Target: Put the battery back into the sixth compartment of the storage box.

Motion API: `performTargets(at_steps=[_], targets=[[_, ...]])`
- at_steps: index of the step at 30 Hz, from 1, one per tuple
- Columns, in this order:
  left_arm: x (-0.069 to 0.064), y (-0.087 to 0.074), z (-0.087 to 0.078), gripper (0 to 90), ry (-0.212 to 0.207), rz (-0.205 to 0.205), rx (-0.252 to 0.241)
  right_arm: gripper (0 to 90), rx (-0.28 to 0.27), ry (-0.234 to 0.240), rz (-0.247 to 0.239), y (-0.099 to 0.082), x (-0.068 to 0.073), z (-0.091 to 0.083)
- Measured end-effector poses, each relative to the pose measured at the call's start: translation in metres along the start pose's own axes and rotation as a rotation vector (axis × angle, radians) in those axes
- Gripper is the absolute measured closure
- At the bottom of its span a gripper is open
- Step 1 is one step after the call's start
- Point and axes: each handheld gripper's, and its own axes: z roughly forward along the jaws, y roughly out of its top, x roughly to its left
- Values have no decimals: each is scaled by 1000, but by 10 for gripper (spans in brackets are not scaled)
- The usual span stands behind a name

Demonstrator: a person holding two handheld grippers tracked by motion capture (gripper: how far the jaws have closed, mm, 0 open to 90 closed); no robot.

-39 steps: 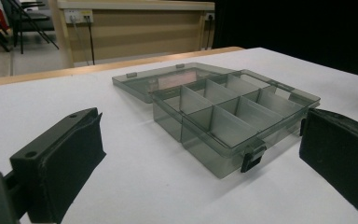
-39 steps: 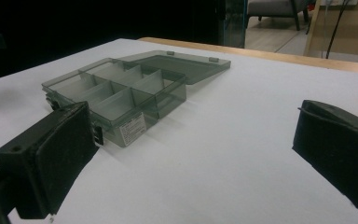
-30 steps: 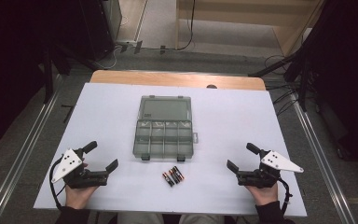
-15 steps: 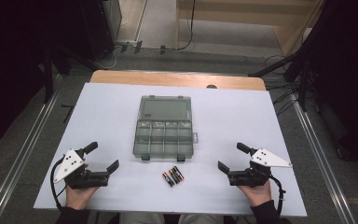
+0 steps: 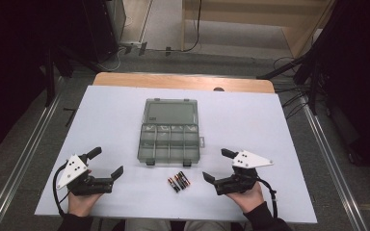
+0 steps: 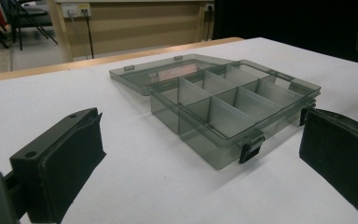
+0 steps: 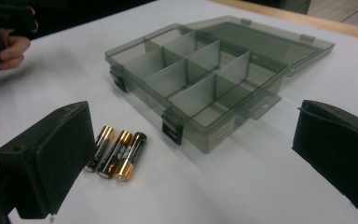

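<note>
A smoky clear organiser box [image 5: 168,137] [image 6: 235,105] [image 7: 200,70] lies open in the middle of the white table [image 5: 270,125], its lid flat behind it and its compartments empty. Three black-and-gold batteries [image 5: 178,181] [image 7: 114,151] lie side by side just in front of the box. My left gripper [image 5: 107,163] [image 6: 196,154] rests open at the table's near left, aimed at the box. At the near right my right gripper [image 5: 217,166] [image 7: 191,158] is open too, close to the batteries, nothing between its jaws.
A wooden strip [image 5: 183,81] runs along the table's far edge. Metal rails [image 5: 327,144] flank both sides, with dark stands and cables on the floor beyond. Bare table surface lies left and right of the box.
My right gripper has moved left, toward the batteries and the box. The left gripper has stayed where it was.
</note>
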Motion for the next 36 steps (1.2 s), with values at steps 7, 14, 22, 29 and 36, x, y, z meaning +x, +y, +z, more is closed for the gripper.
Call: performTargets(at_steps=[7,14,22,29,36], targets=[[0,0,0,0,-9,2,0,0,104,45,-56,6,17,21],[-1,0,0,0,-8,3,5,1,258,45,-141,11,32,40],[-2,0,1,0,-11,11,10,19,401,39,-175,15,42,59],[-2,0,1,0,-15,7,15,76,473,51,-128,19,44,71],[-2,0,1,0,-15,6,15,255,535,55,-42,26,40,77]])
